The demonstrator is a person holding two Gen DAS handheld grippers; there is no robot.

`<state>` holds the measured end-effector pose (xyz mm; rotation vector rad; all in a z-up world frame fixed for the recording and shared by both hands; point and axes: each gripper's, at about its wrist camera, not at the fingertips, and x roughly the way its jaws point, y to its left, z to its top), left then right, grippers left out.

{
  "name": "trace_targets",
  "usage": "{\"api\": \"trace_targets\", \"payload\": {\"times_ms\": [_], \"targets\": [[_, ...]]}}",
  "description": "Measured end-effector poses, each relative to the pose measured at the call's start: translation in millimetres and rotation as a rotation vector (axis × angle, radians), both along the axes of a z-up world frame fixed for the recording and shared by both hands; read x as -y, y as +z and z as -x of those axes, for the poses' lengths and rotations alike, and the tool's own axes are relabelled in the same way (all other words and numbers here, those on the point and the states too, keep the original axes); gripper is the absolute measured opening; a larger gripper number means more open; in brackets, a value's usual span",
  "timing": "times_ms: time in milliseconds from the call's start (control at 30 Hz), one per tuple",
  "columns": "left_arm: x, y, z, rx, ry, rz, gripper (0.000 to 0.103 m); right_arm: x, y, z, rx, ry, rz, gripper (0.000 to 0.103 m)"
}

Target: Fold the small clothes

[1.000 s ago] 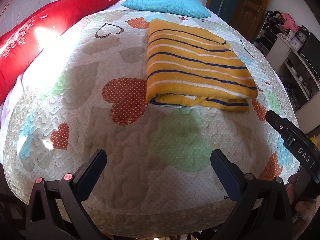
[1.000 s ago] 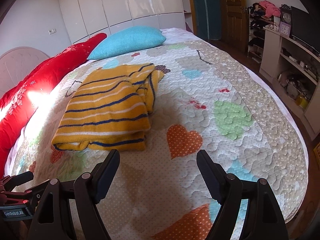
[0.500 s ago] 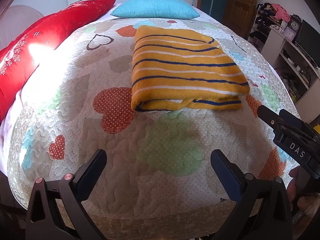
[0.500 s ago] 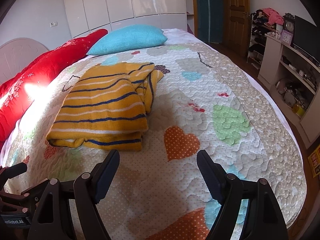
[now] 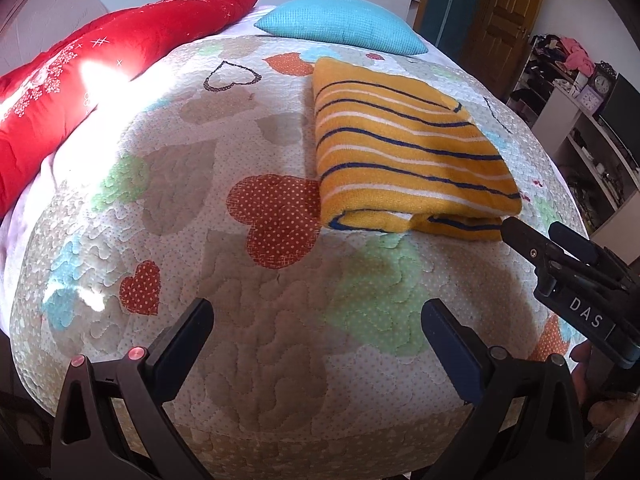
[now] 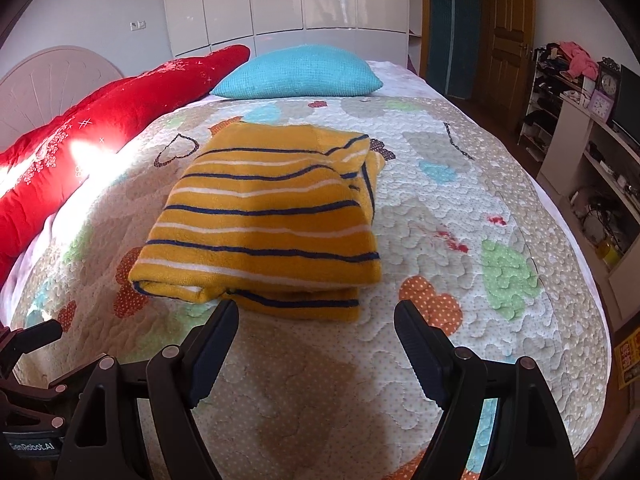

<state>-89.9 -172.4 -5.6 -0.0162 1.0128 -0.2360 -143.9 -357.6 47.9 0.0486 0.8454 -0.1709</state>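
Note:
A yellow garment with navy and white stripes (image 5: pixel 404 152) (image 6: pixel 264 216) lies folded into a thick rectangle on the heart-patterned quilt (image 5: pixel 260 320) (image 6: pixel 460 208). My left gripper (image 5: pixel 318 324) is open over bare quilt, short of the garment's near left corner, nothing between its fingers. My right gripper (image 6: pixel 316 320) is open just in front of the garment's near folded edge, its left fingertip (image 6: pixel 224 316) close to that edge. In the left wrist view the right gripper (image 5: pixel 532 236) shows at the right, beside the garment's near right corner.
A long red cushion (image 5: pixel 80 80) (image 6: pixel 100 120) runs along the bed's left side. A turquoise pillow (image 5: pixel 340 24) (image 6: pixel 300 72) lies at the far end. Shelves with clutter (image 6: pixel 592 168) stand right of the bed; the quilt's edge drops off near me.
Both grippers have moved forward towards the garment, which now looks larger and nearer. The right gripper has swung left to face its near edge. The garment itself has not moved.

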Motion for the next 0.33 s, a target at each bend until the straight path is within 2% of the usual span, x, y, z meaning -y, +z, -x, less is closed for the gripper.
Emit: {"api": "trace_targets", "payload": {"times_ms": [333], "targets": [[-21.7, -1.0, -8.1, 0.022, 0.025, 0.04, 0.103, -28.2, 0.1, -15.2, -0.024, 0.065, 0.038, 0.084]]}}
